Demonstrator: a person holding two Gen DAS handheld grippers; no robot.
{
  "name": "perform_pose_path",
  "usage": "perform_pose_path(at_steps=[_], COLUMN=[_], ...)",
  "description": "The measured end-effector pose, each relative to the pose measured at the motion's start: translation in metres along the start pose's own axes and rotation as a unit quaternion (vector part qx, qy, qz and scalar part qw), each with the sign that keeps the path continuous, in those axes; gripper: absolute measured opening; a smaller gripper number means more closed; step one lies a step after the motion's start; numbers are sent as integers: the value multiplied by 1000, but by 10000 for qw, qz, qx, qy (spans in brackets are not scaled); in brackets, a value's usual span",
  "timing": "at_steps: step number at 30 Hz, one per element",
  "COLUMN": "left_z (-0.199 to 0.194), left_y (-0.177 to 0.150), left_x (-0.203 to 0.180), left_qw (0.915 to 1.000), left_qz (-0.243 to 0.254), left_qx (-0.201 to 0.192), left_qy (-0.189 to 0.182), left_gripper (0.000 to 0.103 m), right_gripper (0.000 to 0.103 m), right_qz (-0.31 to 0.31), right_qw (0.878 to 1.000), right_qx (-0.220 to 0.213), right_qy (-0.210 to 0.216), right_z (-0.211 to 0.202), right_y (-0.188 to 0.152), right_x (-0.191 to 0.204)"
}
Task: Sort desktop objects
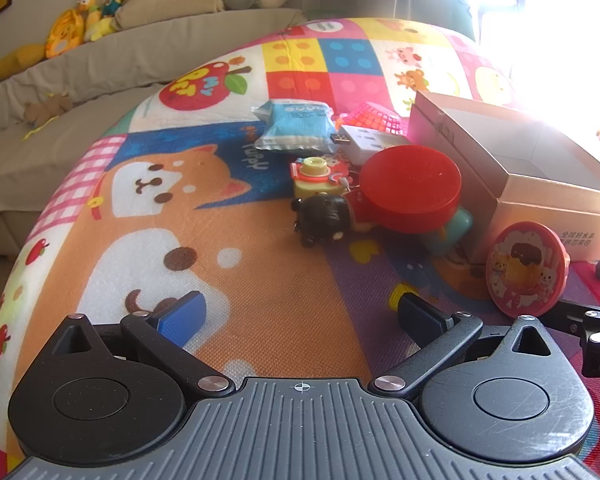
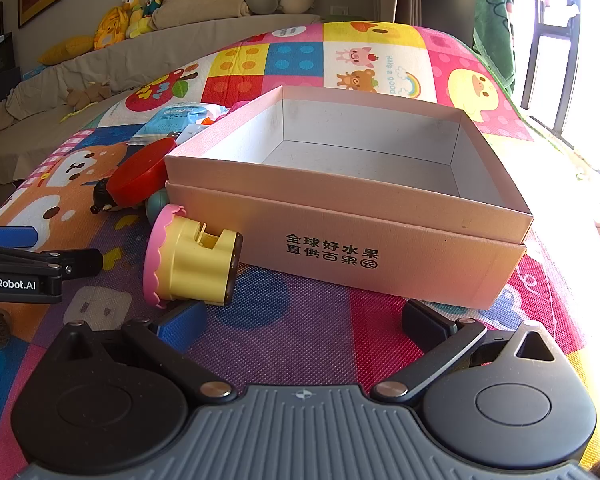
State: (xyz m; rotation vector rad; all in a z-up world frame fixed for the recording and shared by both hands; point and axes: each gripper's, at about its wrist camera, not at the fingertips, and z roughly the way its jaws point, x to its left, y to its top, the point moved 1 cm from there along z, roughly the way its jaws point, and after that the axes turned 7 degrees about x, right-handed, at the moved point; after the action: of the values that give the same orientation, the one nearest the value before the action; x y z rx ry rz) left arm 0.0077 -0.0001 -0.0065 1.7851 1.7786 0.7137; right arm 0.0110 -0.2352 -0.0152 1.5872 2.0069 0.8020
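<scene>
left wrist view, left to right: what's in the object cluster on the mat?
Blue packet → black-haired doll → red round lid → pink cardboard box

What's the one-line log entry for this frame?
phase: start | left gripper: open, holding nothing | right gripper: open, holding nothing | box: nothing inside | toys: beside box

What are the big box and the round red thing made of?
The big box looks like cardboard: matte, pinkish-tan, thin folded walls, printed letters on its side. The round red thing seems to be hard plastic: smooth, slightly shiny, with a moulded edge, though I can't be sure.
</scene>
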Motion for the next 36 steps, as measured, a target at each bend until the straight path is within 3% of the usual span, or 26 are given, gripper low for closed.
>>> perform_pose_path(at_steps=[36], left_z=[0], left_y=[0], left_x=[0], left_qw=[10000], left_qz=[3], left_qx=[-2], left_qy=[-1], left_gripper=[103], right_gripper=[103], right_qz=[10], right_qw=[10000], right_qx=[4], right_qy=[0], right_z=[-1], right_y=[0], right_x=[1])
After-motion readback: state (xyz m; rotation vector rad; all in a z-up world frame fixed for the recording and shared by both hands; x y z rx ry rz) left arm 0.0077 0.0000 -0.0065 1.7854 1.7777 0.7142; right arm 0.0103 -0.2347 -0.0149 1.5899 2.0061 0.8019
